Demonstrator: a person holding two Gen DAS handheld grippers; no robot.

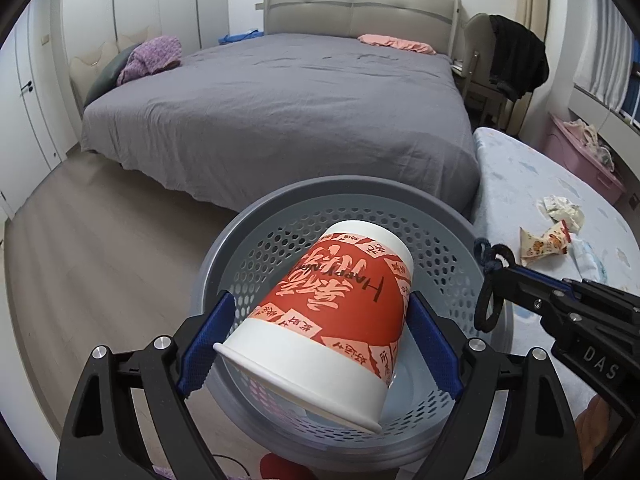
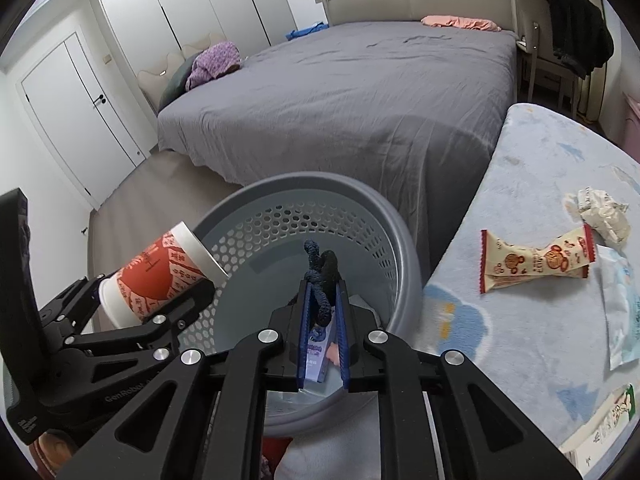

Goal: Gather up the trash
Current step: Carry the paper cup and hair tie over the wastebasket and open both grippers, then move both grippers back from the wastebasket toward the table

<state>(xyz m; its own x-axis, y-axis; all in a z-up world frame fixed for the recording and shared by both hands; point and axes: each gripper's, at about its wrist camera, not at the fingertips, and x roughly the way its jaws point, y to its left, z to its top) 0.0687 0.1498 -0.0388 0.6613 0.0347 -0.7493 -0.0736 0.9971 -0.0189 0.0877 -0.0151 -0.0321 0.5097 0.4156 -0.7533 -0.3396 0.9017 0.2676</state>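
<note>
While the left claw (image 1: 320,344) grips the paper cup (image 1: 328,320) over the grey basket (image 1: 240,240) at lower centre, and the right claw (image 2: 322,312) pinches a dark cord (image 2: 320,276), release each squarely above the opening.

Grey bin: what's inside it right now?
In the right wrist view, a light blue printed packet lies at the bottom of the grey bin. The right hand-held gripper, holding a dark cord loop, hides the rest of the floor.
</note>
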